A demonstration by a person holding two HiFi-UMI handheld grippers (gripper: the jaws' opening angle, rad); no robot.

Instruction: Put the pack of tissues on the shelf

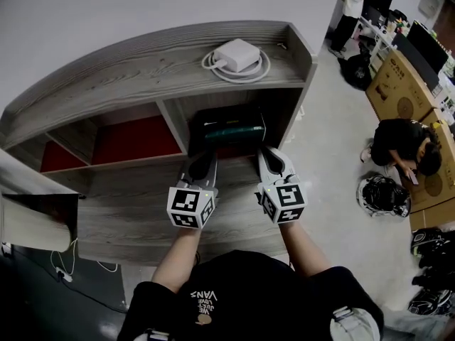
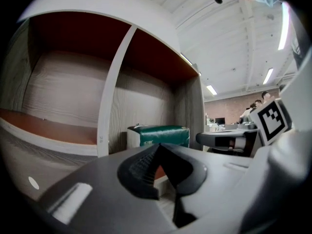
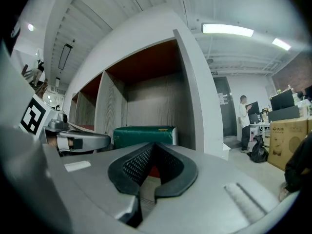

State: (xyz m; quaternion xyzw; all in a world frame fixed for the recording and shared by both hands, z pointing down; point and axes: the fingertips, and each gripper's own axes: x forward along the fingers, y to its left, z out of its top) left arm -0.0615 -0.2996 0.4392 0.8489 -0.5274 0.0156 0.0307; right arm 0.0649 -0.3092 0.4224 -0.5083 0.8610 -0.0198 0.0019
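Wooden shelf [image 1: 135, 73] holds the green pack of tissues [image 1: 229, 129]

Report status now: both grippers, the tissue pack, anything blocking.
Left gripper and right gripper shut, empty. Pack of tissues sits in the right-hand compartment of the shelf, untouched. Nothing between grippers and pack.

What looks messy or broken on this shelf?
Nothing really stands out. The pack of tissues sits flat and straight in the right-hand cubby of the shelf. The white charger on top has its cord neatly coiled. Nothing looks spilled or broken.
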